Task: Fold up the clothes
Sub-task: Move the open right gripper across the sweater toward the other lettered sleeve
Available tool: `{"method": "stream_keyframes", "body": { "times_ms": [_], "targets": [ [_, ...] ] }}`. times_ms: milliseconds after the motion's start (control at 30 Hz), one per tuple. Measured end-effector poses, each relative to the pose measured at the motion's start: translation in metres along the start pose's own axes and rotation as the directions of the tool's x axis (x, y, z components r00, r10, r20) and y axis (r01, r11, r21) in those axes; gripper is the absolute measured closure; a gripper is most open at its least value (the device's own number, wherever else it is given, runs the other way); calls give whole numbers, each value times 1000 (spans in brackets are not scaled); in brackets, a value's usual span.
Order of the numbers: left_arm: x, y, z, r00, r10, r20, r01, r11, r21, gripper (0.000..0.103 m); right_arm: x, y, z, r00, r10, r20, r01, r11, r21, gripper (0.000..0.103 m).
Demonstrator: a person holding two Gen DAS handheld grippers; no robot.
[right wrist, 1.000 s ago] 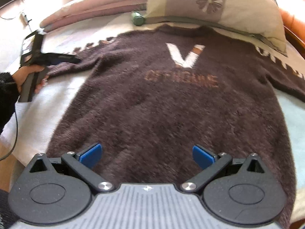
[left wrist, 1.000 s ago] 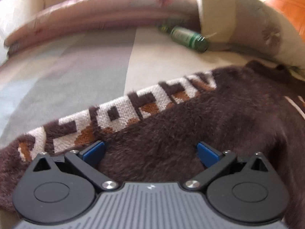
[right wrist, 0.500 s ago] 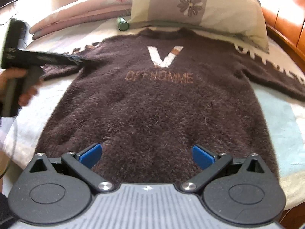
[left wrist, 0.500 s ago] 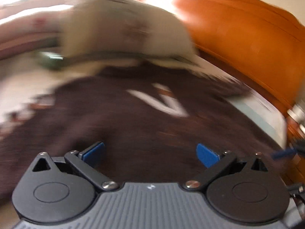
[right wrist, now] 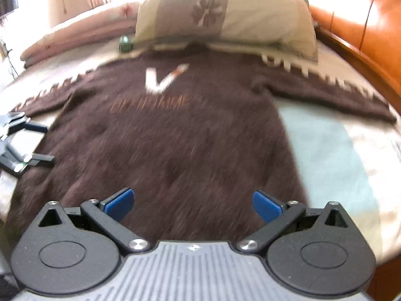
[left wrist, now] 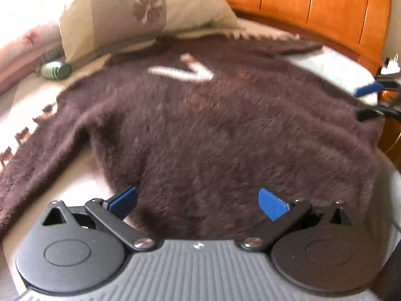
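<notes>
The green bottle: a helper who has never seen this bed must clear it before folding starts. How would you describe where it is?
Find the big floral pillow at the head of the bed, by the orange wooden headboard. Lying at its left corner, just beyond the brown sweater, is the green bottle. It is the only small, hard, green thing among soft bedding.
</notes>
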State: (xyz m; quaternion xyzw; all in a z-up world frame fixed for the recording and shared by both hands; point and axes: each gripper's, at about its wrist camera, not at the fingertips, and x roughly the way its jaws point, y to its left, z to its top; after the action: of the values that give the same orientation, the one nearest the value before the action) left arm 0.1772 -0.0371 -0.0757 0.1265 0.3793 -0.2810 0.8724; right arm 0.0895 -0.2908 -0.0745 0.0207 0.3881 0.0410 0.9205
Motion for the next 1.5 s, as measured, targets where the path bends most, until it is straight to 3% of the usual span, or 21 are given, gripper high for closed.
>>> {"method": "stream_keyframes", "body": {
  "times_ms": [67, 167, 300, 500, 700, 867, 967, 1033, 1100, 1167, 1300, 1400, 1500],
  "targets": [
    [3, -10, -1, 1000, -25, 6, 25, 1000, 5, 1, 12, -11, 20, 999, 22, 42, -20, 999, -42, 0],
    [22, -22, -11, 999, -13, -40, 15, 998, 62, 0, 48, -29, 56, 998, 58, 19, -57, 997, -47, 0],
    [22, -11, -9, 998, -42, -53, 41, 999, -9, 1, 94, -54, 84, 994, 105, 35, -107, 992, 65, 0],
    [21, -13, -9, 997, -31, -66, 32, 999, 7, 1, 152, -82, 96, 987, 160, 18, -160, 959, 233, 0],
    [19, -11, -14, 999, -39, -38, 39, 999, -4, 1, 102, -84, 40, 993, 118, 20, -120, 977, 174, 0],
    [15, -16, -10, 999, -3, -51, 3, 1000, -4, 1, 57, -55, -6, 999, 34, -38, -33, 999, 34, 0],
    [6, -35, -5, 1000, 6, -8, -5, 999, 44, 1, 39, -32, -12, 999, 3, -38, -3, 1000, -2, 0],
    [8, -49, -5, 1000, 14, -16, -13, 997, 79, 1, 38, -19, -15, 1000, 8, -18, -8, 1000, -8, 0],
    [6, -56, -14, 999, 25, -26, -22, 994, 109, 1, 46, -15, -25, 997, 28, -67, -27, 1000, 3, 0],
    [3, -62, -25, 999, 37, -35, -31, 990, 138, 1, 42, -10, -40, 1000, 9, -23, -10, 999, -41, 0],
    [-18, -37, -50, 998, 2, -62, -1, 1000, 18, 0, 20, -23, -57, 999, -10, -38, 7, 997, -81, 0],
    [-30, -49, -45, 995, 40, -91, -31, 995, 93, 1, 6, -29, -54, 998, 1, -67, -6, 998, -61, 0],
    [-37, -69, -30, 999, -43, -27, 47, 989, 139, 1, -5, -22, -43, 994, 108, -11, -109, 994, -12, 0]
  ]
}}
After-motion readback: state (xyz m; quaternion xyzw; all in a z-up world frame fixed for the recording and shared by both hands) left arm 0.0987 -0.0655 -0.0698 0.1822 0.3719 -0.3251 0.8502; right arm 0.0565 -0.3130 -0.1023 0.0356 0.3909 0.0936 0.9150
